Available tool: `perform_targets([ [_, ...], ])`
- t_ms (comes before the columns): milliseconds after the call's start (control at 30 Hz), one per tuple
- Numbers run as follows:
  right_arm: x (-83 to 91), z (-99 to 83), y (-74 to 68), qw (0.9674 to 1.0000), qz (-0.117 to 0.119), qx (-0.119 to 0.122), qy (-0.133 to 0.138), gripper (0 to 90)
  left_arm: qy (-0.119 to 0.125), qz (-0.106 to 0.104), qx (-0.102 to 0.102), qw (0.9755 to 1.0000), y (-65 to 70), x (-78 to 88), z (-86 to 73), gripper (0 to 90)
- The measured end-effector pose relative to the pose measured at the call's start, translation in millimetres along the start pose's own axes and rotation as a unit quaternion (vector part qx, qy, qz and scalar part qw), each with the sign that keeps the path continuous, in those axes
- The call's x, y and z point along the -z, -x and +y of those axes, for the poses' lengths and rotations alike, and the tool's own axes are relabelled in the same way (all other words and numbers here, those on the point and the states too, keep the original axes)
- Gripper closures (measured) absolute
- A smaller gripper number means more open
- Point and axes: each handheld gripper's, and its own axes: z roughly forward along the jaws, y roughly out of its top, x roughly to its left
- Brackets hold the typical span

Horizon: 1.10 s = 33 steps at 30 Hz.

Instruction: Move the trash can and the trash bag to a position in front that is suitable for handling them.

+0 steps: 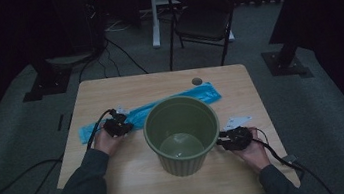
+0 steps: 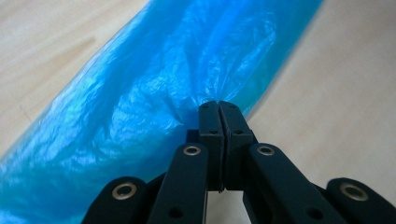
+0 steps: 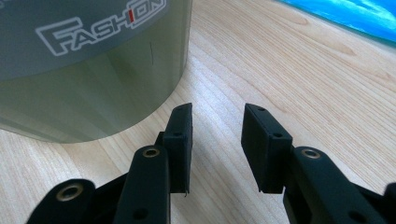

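Our left gripper [image 2: 218, 108] has its fingers pinching the blue bag [image 2: 154, 88], whose long axis runs diagonally across the worktop [image 1: 136, 182]; right gripper [image 3: 217, 116] fingers spread.

Your left gripper [image 1: 119, 127] sits at about nine o'clock, jaws pressed together at the tips. Your right gripper [image 1: 234, 138] sits at about four o'clock, jaws parted with nothing between them. Both forearms come in from six o'clock, sleeves dark, hands wrapped around the grippers.
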Motion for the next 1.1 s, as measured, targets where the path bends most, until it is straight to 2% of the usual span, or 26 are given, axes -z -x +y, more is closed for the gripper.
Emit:
perform_targets([
  [100,-0.9,-0.2,0.3,1.0000,0.001,-0.003,-0.001,63.5,0.000,-0.007,-0.015,0.9999,8.1,14.4,-14.6,89.0],
  [133,-0.9,-0.2,0.3,1.0000,0.001,-0.003,-0.001,63.5,0.000,-0.007,-0.015,0.9999,8.1,14.4,-14.6,89.0],
  [167,-1.3,-0.1,0.4,1.0000,0.001,-0.003,-0.002,63.5,0.000,-0.010,-0.024,0.9997,13.6,25.1,-25.8,89.0],
  [300,-2.3,1.0,-0.6,1.0000,0.005,-0.002,-0.004,63.5,0.012,-0.028,-0.020,0.9993,19.8,42.0,-48.4,88.8],
  [367,-3.1,1.0,-1.0,1.0000,0.006,-0.003,-0.005,63.5,0.016,-0.050,-0.008,0.9986,21.5,48.4,-58.7,86.9],
  [400,-3.1,1.0,-1.0,1.0000,0.006,-0.003,-0.005,63.5,0.016,-0.050,-0.008,0.9986,21.5,48.4,-58.7,86.7],
  [433,-3.6,0.9,-0.9,1.0000,0.007,-0.001,-0.007,63.5,0.011,-0.047,-0.020,0.9987,26.3,55.0,-66.6,86.7],
  [567,-3.2,0.5,-0.4,1.0000,0.004,0.002,-0.008,63.4,0.016,-0.047,-0.020,0.9986,30.6,62.9,-78.4,85.5],
  [600,-3.2,0.5,-0.4,1.0000,0.004,0.002,-0.008,63.4,0.016,-0.047,-0.020,0.9986,30.6,62.9,-78.4,83.6],
  [667,-3.2,-0.6,1.8,1.0000,0.001,0.002,-0.008,63.1,0.019,-0.051,-0.020,0.9983,31.7,64.8,-81.1,74.0],
  [700,-3.2,-0.6,1.8,1.0000,0.001,0.002,-0.008,63.1,0.022,-0.051,-0.019,0.9983,32.4,65.5,-81.5,74.0],
  [733,-3.5,-1.4,2.8,0.9999,-0.001,0.003,-0.010,63.0,0.028,-0.052,-0.018,0.9981,33.3,66.4,-80.8,68.6],
  [767,-4.5,-2.5,4.0,0.9999,-0.007,0.003,-0.014,62.6,0.033,-0.048,-0.019,0.9981,34.1,67.2,-79.9,62.9],
  [833,-5.8,-4.2,6.1,0.9998,-0.012,0.002,-0.017,61.5,0.045,-0.042,-0.022,0.9979,36.1,69.6,-77.8,57.9],
  [967,-9.7,-6.9,10.3,0.9994,-0.026,-0.001,-0.025,59.6,0.058,-0.041,-0.023,0.9972,38.1,70.5,-74.0,54.1],
  [1100,-15.8,-9.7,12.2,0.9991,-0.026,0.000,-0.035,57.8,0.060,-0.037,-0.026,0.9972,39.3,70.0,-72.5,53.1],
])
